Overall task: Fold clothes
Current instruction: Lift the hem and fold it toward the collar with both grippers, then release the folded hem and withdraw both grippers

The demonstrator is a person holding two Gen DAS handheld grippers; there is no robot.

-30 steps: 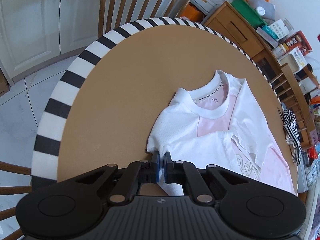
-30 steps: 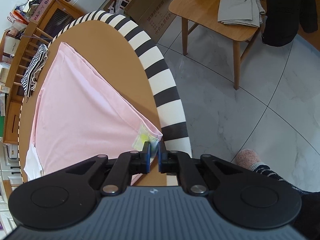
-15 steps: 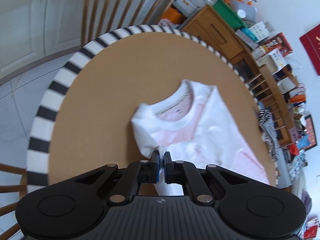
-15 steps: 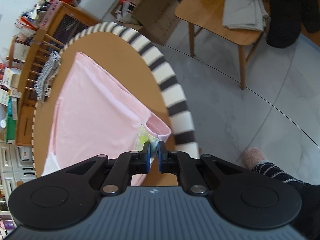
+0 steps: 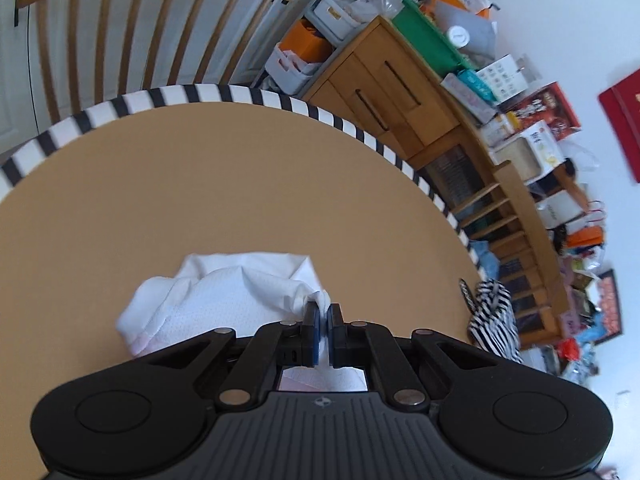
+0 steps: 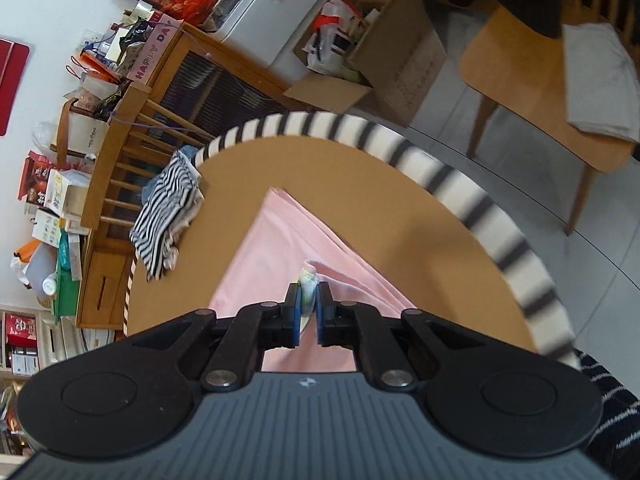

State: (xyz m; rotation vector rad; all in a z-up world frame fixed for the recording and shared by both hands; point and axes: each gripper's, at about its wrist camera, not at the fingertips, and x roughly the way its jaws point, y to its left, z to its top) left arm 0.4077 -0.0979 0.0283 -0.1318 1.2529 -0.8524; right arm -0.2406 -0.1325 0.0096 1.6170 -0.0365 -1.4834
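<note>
A white and pink T-shirt lies on the round brown table. In the left wrist view its white sleeve end (image 5: 224, 296) is bunched and lifted, and my left gripper (image 5: 323, 316) is shut on a pinch of that white cloth. In the right wrist view the pink body (image 6: 280, 248) folds up from the table (image 6: 240, 172), and my right gripper (image 6: 308, 300) is shut on the hem corner with a pale green label. Most of the shirt is hidden under the grippers.
The table has a black-and-white striped rim (image 5: 360, 132). A striped garment (image 6: 168, 216) hangs at the table's edge by a wooden rack (image 6: 116, 160). A slatted chair back (image 5: 132, 28), a cluttered sideboard (image 5: 400, 92), a cardboard box (image 6: 392, 60) and a chair with a grey cloth (image 6: 592, 84) stand around.
Both grippers have lifted and carried their cloth corners across the table. The collar and flat front of the shirt are out of sight; the cloth now bunches and folds over.
</note>
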